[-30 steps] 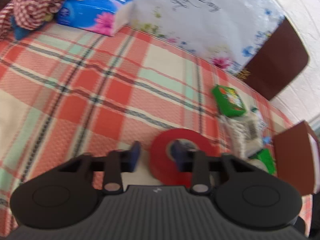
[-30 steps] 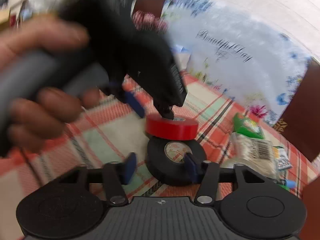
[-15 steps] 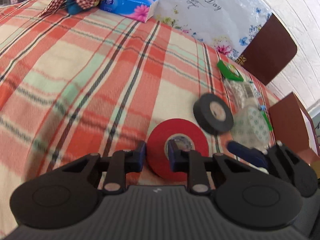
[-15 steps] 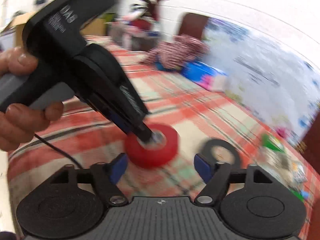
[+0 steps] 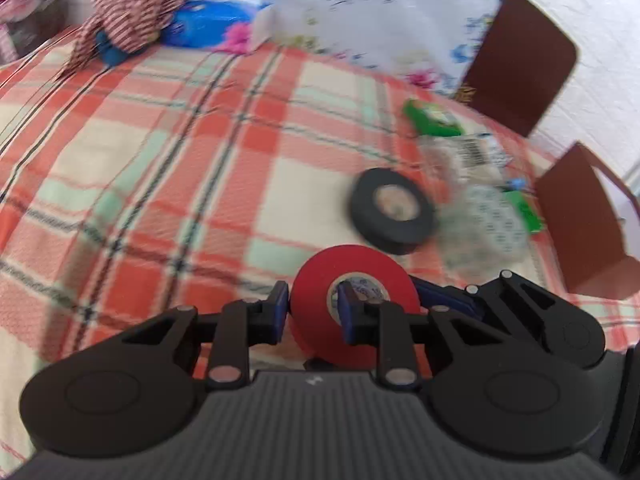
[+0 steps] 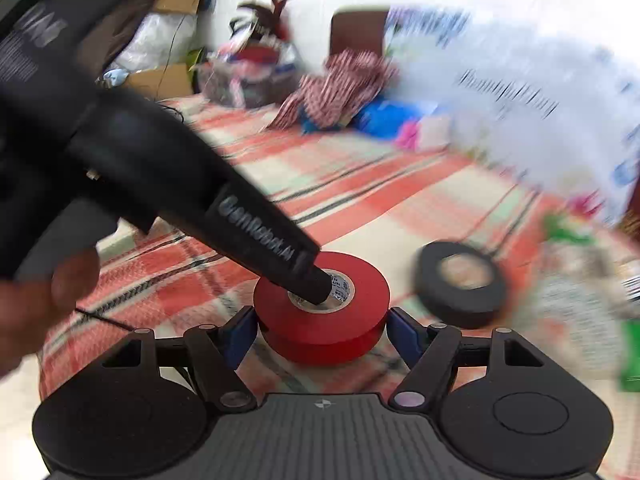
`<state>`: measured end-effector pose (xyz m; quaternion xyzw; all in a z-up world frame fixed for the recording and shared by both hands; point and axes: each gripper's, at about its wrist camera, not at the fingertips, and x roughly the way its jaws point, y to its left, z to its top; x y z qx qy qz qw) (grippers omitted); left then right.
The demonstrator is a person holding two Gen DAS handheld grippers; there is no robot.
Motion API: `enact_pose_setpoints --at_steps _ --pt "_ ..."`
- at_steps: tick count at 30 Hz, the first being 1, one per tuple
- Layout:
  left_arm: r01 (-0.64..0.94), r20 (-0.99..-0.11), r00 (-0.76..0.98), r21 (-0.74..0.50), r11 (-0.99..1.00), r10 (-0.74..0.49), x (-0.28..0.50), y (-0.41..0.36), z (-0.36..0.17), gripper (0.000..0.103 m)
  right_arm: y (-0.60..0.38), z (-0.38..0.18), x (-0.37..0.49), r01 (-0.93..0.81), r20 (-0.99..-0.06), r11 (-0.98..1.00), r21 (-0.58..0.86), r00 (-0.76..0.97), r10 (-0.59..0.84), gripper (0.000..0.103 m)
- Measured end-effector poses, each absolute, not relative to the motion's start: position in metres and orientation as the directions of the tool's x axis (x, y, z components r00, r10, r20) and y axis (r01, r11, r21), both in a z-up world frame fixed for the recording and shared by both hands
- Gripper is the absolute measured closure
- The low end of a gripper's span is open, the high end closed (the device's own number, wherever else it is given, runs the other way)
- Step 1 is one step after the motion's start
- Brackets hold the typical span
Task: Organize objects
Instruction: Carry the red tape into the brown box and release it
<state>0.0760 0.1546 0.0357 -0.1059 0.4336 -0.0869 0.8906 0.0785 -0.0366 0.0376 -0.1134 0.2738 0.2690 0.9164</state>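
Observation:
A red tape roll [image 5: 372, 280] is pinched by my left gripper [image 5: 312, 308], one finger inside its core and one outside the rim. In the right wrist view the red roll [image 6: 352, 316] sits between the open fingers of my right gripper [image 6: 320, 330], with the left gripper's tip in its core. A black tape roll [image 5: 392, 210] lies flat on the plaid cloth to the right; it shows in the right wrist view [image 6: 460, 284] too.
Green packets [image 5: 432, 120], a clear bag with a barcode [image 5: 472, 156] and a dotted wrapper [image 5: 488, 228] lie at the right. A blue tissue pack [image 5: 208, 24] and a checked cloth [image 5: 136, 12] sit at the back. Brown boxes [image 5: 584, 220] stand at the right.
The red roll was lifted off the black roll and carried left and nearer. My right gripper has closed in around the red roll, still open.

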Motion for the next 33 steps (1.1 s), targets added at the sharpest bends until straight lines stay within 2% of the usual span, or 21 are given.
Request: enact_pose_setpoints --at_steps 8,12,15,20,22,24,25,27,33 --pt "0.368 -0.673 0.607 -0.234 0.900 -0.423 0.084 0.019 0.095 0.074 -0.137 0.073 0.022 -0.247 -0.367 0.948 -0.199 0.916 0.162 0.033" --pt "0.516 -0.646 0.584 -0.172 0.839 -0.491 0.092 -0.071 0.118 0.074 -0.198 0.087 0.016 -0.067 -0.310 0.976 -0.209 0.951 -0.001 0.033" --pt "0.583 -0.642 0.545 -0.170 0.794 -0.538 0.101 -0.137 0.127 0.074 -0.247 0.093 0.011 0.042 -0.293 0.979 -0.202 0.951 -0.102 0.033" --pt "0.652 -0.634 0.524 -0.131 0.747 -0.568 0.113 -0.231 0.129 0.073 -0.325 0.094 0.017 0.159 -0.290 0.975 -0.156 0.936 -0.199 0.032" --pt "0.660 -0.640 0.519 -0.122 0.742 -0.566 0.122 -0.261 0.123 0.069 -0.351 0.087 0.027 0.199 -0.301 0.970 -0.138 0.925 -0.233 0.032" --pt "0.663 -0.652 0.518 -0.103 0.742 -0.553 0.130 -0.287 0.115 0.063 -0.372 0.077 0.041 0.257 -0.335 0.955 -0.146 0.896 -0.292 0.030" --pt "0.658 -0.660 0.525 -0.084 0.748 -0.537 0.133 -0.297 0.110 0.062 -0.381 0.074 0.044 0.291 -0.340 0.946 -0.143 0.883 -0.323 0.023" --pt "0.657 -0.670 0.526 -0.071 0.750 -0.524 0.134 -0.308 0.102 0.059 -0.394 0.072 0.035 0.312 -0.313 0.947 -0.077 0.894 -0.320 0.022" --pt "0.661 -0.667 0.530 -0.063 0.748 -0.524 0.124 -0.306 0.097 0.052 -0.394 0.066 0.005 0.359 -0.256 0.933 -0.008 0.901 -0.349 0.023"
